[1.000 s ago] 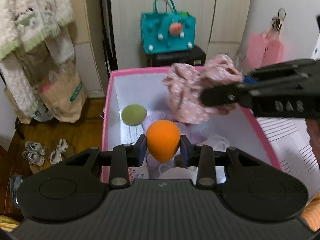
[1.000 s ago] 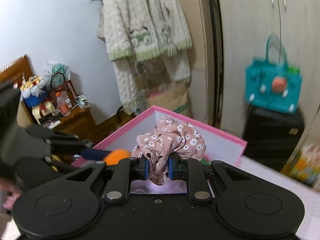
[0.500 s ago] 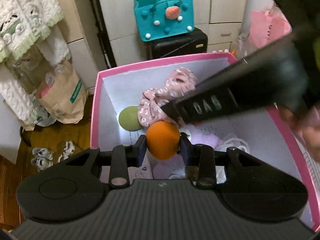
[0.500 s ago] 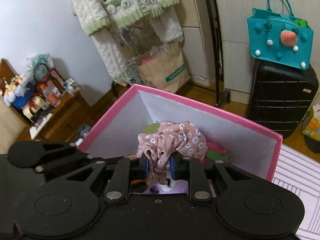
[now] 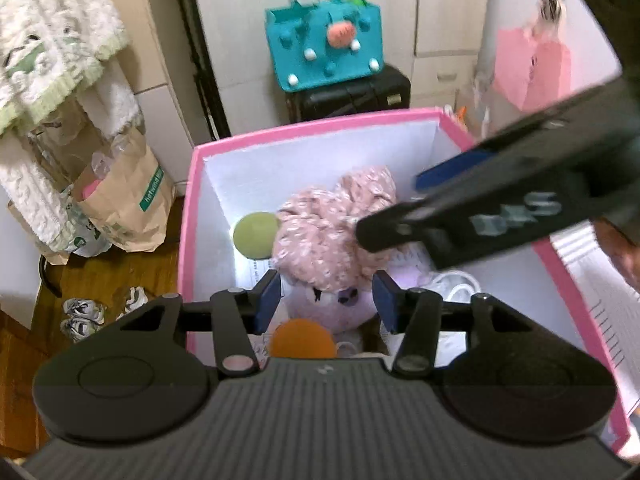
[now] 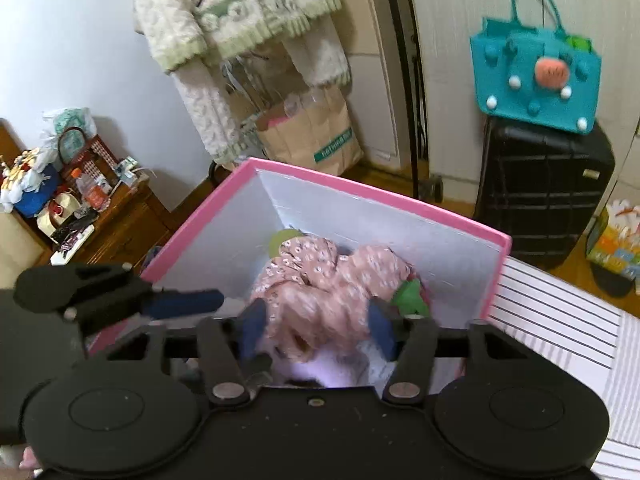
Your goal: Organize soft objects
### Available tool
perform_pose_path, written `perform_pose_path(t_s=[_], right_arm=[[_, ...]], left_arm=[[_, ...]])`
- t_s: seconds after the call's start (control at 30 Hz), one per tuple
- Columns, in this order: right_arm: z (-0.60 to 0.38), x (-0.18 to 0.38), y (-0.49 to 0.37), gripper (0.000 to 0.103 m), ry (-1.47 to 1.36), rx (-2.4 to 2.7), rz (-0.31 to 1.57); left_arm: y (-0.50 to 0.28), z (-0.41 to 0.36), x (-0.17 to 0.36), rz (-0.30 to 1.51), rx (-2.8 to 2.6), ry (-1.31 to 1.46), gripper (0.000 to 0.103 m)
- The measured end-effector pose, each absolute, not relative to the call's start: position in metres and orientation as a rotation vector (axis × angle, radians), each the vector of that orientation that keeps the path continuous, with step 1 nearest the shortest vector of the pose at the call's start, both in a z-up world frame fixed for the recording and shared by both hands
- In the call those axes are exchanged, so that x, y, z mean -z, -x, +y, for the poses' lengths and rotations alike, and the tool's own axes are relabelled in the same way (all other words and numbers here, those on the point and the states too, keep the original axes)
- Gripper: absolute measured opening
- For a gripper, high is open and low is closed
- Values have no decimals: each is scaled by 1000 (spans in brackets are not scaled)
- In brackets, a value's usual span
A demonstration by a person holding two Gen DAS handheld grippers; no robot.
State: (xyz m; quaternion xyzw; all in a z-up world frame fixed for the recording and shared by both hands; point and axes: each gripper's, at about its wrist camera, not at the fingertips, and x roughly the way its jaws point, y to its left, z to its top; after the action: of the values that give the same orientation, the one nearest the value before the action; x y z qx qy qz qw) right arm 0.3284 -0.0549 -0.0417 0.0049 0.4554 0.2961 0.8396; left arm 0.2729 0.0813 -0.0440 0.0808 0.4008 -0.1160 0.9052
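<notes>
Several soft things lie together inside the pink box point(image 5: 188, 216), whose inner walls are white. The floral pink cloth point(image 5: 324, 236) sits bunched near the middle of the box, resting on a pale purple plush toy point(image 5: 340, 300) whose face shows just below it. An orange ball point(image 5: 302, 338) lies at the near end of the box, touching the plush toy, close under the left tool point(image 5: 326, 300). A green ball point(image 5: 256, 236) lies against the left wall, touching the cloth's edge. In the right wrist view the same cloth point(image 6: 320, 292) spreads between the fingers of the right tool point(image 6: 314, 330), with a green soft item point(image 6: 410, 294) beside it toward the right wall; what that item is I cannot tell.

Both tools stand wide and hold nothing. The left tool hovers over the near end of the box, its blue pads apart above the plush toy. The right tool hangs above the cloth, and in the left wrist view it crosses the upper right as a dark blurred bar point(image 5: 480, 216).

Beyond the box, a teal bag point(image 5: 324, 48) rests on a black suitcase point(image 5: 348, 96). A brown paper bag point(image 5: 128, 200) stands on the wooden floor to the left, under a hanging cream knit cardigan point(image 5: 52, 32). A striped sheet point(image 6: 560, 320) lies to the right of the box.
</notes>
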Motion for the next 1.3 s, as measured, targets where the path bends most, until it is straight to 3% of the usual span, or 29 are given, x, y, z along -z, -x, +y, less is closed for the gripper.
perform_pose_path(t_s=[0.37,0.73,0.93,1.0,1.07,1.3], right_arm=[[-90,3,-251,70,9,-656,789],[-111,-26,-181,73,137,-607,693],[-115,-38,-142,74,228,-625,647],[-118,-42,-131,81,234,-617,639],[-122,-45,-122,101,237,-588,642],[-133,-51,-89,103,274,-499,699]], left_arm=[[-223,90,15,779,217,-127,65],[-172,76,-14,757,231,-124,71],[-141,69,-27,747,243,-132,84],[-133,68,-30,756,246,-100,103],[-124,67,-34,774,238,-78,103],[-98,48,-45,814,122,-179,103]])
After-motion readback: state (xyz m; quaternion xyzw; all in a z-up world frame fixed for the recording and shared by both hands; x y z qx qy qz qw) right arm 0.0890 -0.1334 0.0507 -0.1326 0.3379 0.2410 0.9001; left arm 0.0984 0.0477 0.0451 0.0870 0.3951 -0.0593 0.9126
